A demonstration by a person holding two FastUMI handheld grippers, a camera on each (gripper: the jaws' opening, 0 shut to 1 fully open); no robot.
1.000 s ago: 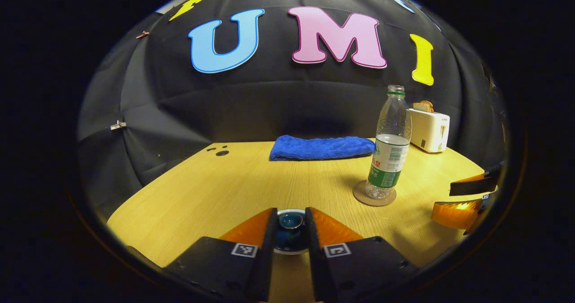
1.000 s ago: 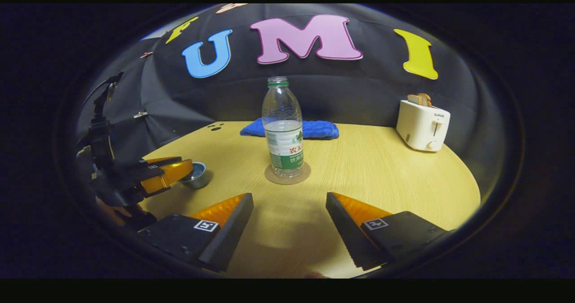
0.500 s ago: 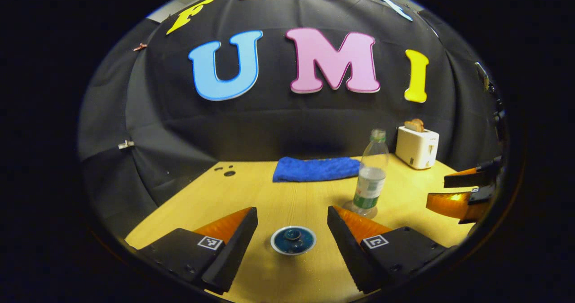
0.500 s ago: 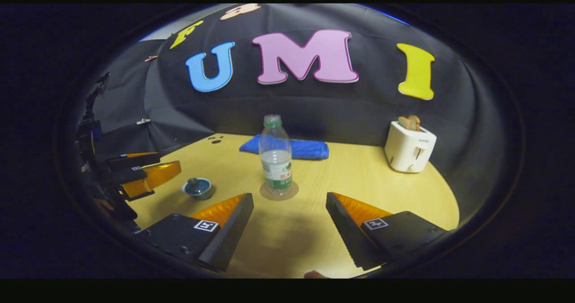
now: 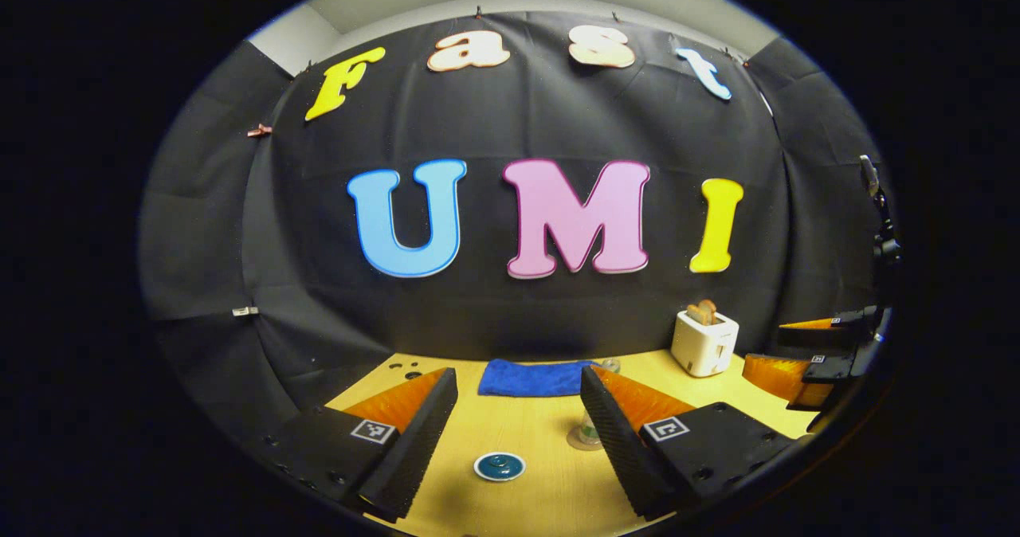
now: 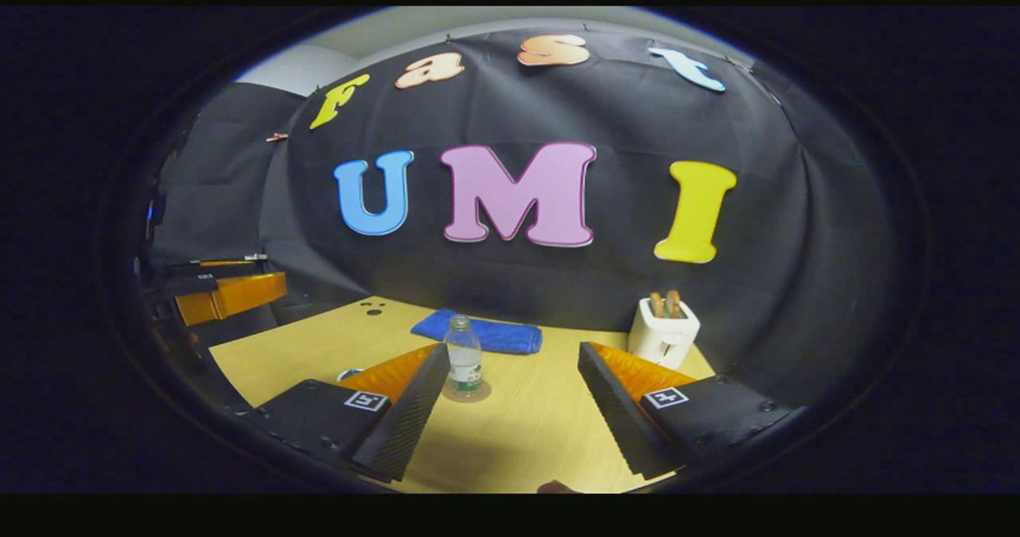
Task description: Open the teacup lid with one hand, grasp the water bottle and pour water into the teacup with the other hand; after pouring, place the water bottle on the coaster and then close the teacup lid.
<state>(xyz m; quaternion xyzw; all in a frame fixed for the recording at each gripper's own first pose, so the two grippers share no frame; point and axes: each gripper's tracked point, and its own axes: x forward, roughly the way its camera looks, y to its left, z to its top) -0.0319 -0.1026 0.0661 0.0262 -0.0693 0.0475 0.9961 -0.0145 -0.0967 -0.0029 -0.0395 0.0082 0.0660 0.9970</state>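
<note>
The small blue teacup (image 5: 500, 466) stands on the wooden table (image 5: 526, 429) with its lid on, low between my left gripper's (image 5: 518, 374) open fingers and well away from them. The water bottle (image 6: 463, 359) stands upright on the round coaster (image 6: 466, 393), ahead of my open right gripper (image 6: 514, 350) and close to its left finger in that view. In the left gripper view the bottle (image 5: 588, 429) is mostly hidden behind the right finger. A sliver of the teacup (image 6: 347, 375) peeks out beside the right gripper's left finger. Both grippers hold nothing.
A folded blue towel (image 5: 530, 378) lies at the back of the table. A white toaster (image 6: 663, 331) with toast in it stands at the back right. The right gripper (image 5: 805, 362) shows at the far right of the left gripper view, the left gripper (image 6: 227, 294) at the far left of the right gripper view.
My left gripper opened off the teacup lid, leaving it on the cup. Both grippers pulled back and up, so the table objects look smaller and lower.
</note>
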